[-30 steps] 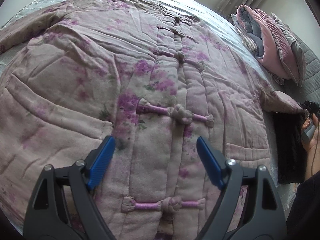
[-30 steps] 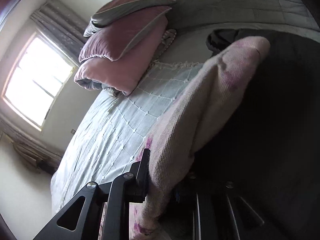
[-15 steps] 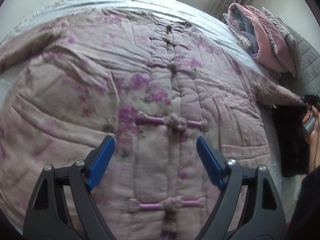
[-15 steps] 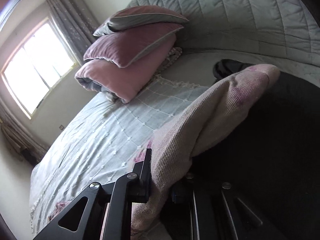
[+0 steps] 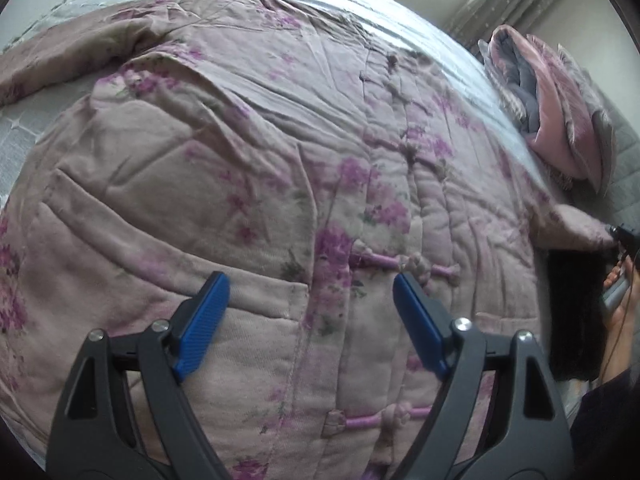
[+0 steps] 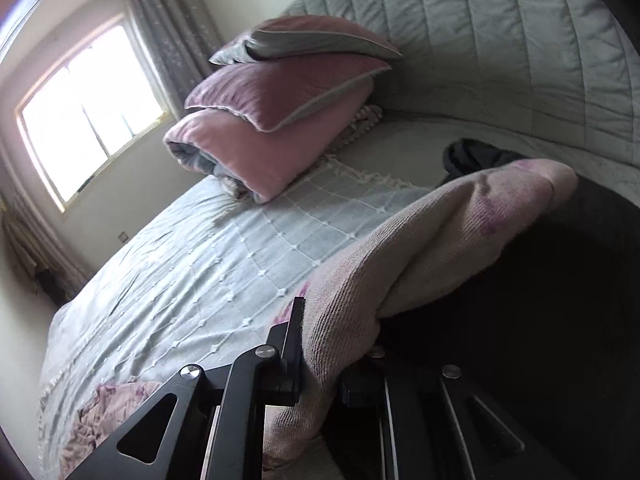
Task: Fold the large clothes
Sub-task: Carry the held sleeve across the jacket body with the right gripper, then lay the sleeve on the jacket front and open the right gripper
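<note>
No legible writing; floral jacket (image 5: 248, 184) flat on grey bedspread (image 6: 192, 280), left gripper (image 5: 308, 304) wide open and empty above, right gripper (image 6: 324, 340) tight on sleeve (image 6: 420, 248).

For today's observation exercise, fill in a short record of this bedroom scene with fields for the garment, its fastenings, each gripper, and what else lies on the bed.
garment: pink floral padded jacket, spread front-up on the bed
fastenings: pink knotted loop closures down the front, done up
left gripper: open, empty, above the jacket's lower front
right gripper: shut on the jacket's sleeve, sleeve end lifted off the bed
bed cover: pale blue-grey bedspread
other items: stacked pink and grey cushions by the headboard; dark garment beyond the sleeve
</note>
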{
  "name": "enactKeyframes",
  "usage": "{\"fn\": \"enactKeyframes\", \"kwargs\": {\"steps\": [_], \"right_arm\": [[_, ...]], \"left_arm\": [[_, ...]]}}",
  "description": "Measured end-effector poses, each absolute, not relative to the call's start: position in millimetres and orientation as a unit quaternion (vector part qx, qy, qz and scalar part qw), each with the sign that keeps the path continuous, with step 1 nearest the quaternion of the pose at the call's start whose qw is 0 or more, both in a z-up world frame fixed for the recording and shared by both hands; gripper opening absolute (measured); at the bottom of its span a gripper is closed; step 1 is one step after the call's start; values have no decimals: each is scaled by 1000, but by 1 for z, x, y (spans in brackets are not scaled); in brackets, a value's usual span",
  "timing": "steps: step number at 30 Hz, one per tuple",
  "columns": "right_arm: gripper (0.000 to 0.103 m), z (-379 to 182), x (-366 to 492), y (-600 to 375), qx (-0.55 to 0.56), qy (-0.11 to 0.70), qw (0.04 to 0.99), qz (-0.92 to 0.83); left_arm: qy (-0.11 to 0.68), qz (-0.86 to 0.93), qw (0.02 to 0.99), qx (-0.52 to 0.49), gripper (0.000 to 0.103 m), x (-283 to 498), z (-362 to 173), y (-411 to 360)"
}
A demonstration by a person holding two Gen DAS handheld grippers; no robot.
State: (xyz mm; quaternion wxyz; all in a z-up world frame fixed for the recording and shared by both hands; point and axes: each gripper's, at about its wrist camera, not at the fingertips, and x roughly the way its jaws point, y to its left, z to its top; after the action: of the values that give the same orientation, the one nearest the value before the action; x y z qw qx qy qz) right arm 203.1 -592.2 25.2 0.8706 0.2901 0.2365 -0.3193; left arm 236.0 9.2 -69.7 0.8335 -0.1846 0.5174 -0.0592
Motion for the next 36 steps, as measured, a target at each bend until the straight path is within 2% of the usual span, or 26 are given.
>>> {"fn": "enactKeyframes", "kwargs": {"steps": [6, 12, 16, 18, 23, 26, 29, 33, 36], "right_arm": [[13, 74, 221, -528, 246, 189, 921, -238], [16, 89, 264, -383, 127, 194, 967, -106], [18, 47, 300, -283, 23, 249, 966, -59], [19, 8, 318, -241, -9, 292, 956, -39], [21, -76, 348, -200, -25, 409, 912, -18], [22, -88, 343, -193, -53, 407, 911, -32], [22, -77, 344, -202, -30, 407, 912, -28], [22, -41, 346, -238, 180, 351, 918, -28], [22, -24, 348, -240, 223, 321, 920, -11]], "left_arm": [[496, -22, 836, -232, 84, 236, -62, 44], [495, -15, 828, -263, 84, 239, -63, 63], [495, -19, 825, -270, 84, 238, -64, 66], [497, -23, 825, -269, 84, 238, -64, 66], [503, -28, 819, -276, 84, 238, -66, 67], [503, -31, 817, -279, 84, 238, -66, 67], [502, -35, 819, -275, 84, 239, -64, 61], [504, -32, 820, -269, 84, 240, -65, 59], [502, -32, 817, -281, 84, 241, -64, 64]]}}
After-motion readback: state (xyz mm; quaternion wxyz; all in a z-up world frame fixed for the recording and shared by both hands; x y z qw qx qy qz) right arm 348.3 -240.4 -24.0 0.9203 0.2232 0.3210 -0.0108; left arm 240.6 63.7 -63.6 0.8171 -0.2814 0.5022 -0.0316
